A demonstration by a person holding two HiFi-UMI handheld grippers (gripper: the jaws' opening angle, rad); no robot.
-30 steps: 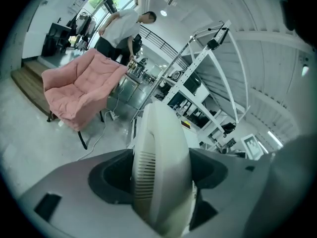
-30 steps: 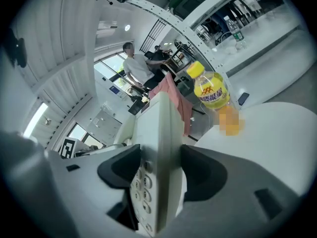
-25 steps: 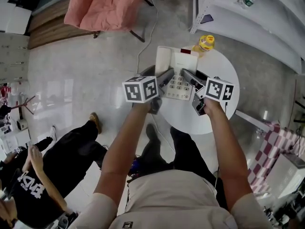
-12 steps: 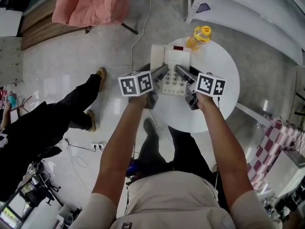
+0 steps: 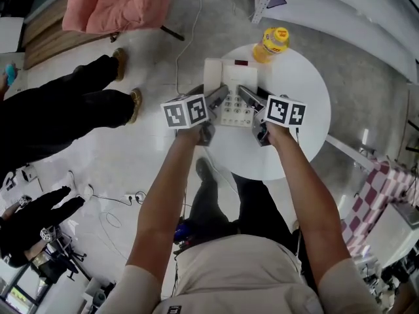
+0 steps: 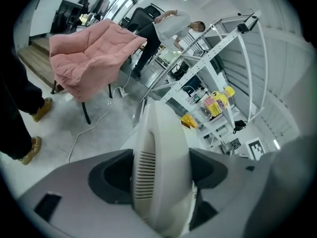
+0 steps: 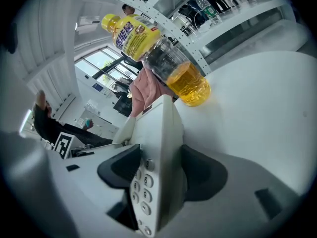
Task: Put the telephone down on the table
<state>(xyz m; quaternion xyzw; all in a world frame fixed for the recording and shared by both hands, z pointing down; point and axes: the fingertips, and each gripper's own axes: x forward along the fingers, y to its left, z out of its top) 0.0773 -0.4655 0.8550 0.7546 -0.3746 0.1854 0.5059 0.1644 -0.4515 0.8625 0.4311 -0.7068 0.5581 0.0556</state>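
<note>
A cream desk telephone (image 5: 232, 91) with a keypad and handset is held over the left part of the round white table (image 5: 298, 142). My left gripper (image 5: 217, 97) is shut on its left side, where the handset (image 6: 161, 167) fills the space between the jaws. My right gripper (image 5: 246, 97) is shut on the phone's right edge by the keypad (image 7: 143, 190). Whether the phone touches the tabletop cannot be told.
A yellow-capped bottle of amber drink (image 5: 270, 43) stands on the table just beyond the phone, also near in the right gripper view (image 7: 163, 63). A pink padded chair (image 5: 121, 2) and a cable lie on the floor beyond. A person in black (image 5: 52, 120) stands left.
Both grippers and the phone kept their grip and shifted slightly up in the view. The person in black walked across the floor at the left.
</note>
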